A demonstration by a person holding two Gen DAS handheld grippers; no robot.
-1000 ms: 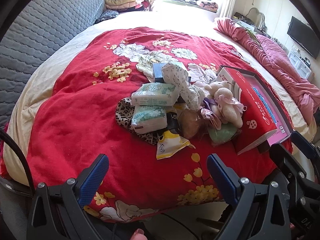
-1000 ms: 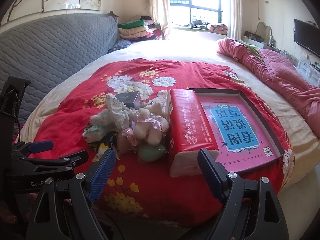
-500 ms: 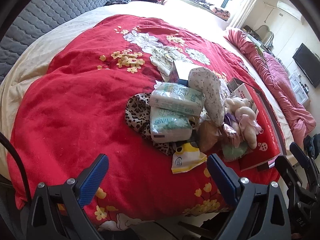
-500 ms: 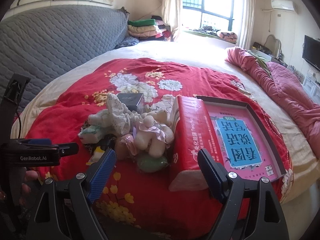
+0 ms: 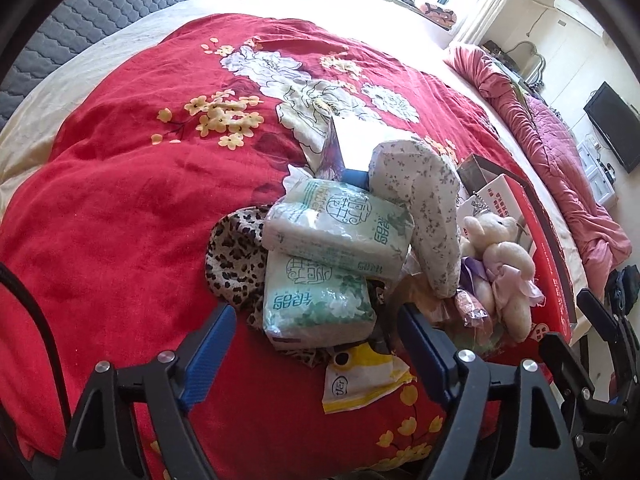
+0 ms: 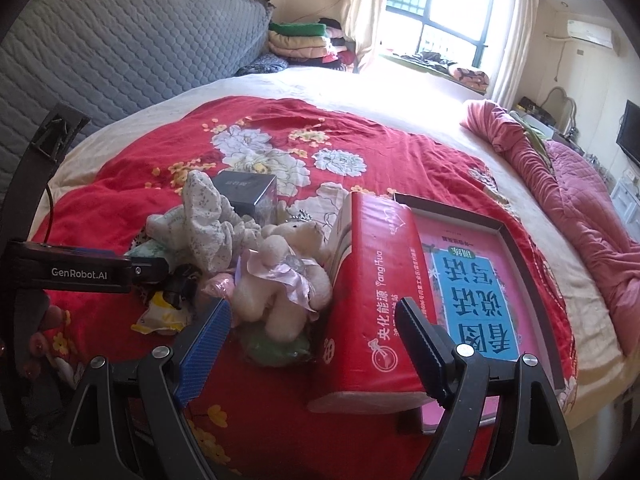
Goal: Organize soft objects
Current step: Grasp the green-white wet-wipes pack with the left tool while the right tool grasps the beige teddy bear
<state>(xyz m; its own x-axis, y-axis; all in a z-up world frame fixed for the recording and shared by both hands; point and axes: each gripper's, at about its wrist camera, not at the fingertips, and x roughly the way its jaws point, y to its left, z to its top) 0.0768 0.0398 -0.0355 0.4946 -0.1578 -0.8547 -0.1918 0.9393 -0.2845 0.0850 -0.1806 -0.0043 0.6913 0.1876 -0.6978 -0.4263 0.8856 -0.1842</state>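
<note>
Lying heaped near the front edge of the red floral quilt [image 5: 120, 208], the soft things form one pile: two tissue packs [image 5: 340, 228] with green Chinese print, stacked on a leopard-print cloth [image 5: 232, 252]; a floral cloth pouch [image 5: 424, 200]; a cream plush bear [image 6: 288, 276] in a pink ruffle; a yellow wrapper [image 5: 360, 380] marked "tier". Just right of the bear stands a red tissue pack [image 6: 376, 300] reading "YangHua" with Chinese characters, touching a tray [image 6: 508, 236] that holds a pink-and-blue book. A dark box [image 6: 248, 192] sits behind the pile. The left gripper [image 5: 316, 352] – its arm labelled "GenRobot.AI" – hovers over the lower tissue pack, jaws closing, pads not yet touching it. The right gripper [image 6: 316, 340] stands wide and empty above the bear.
</note>
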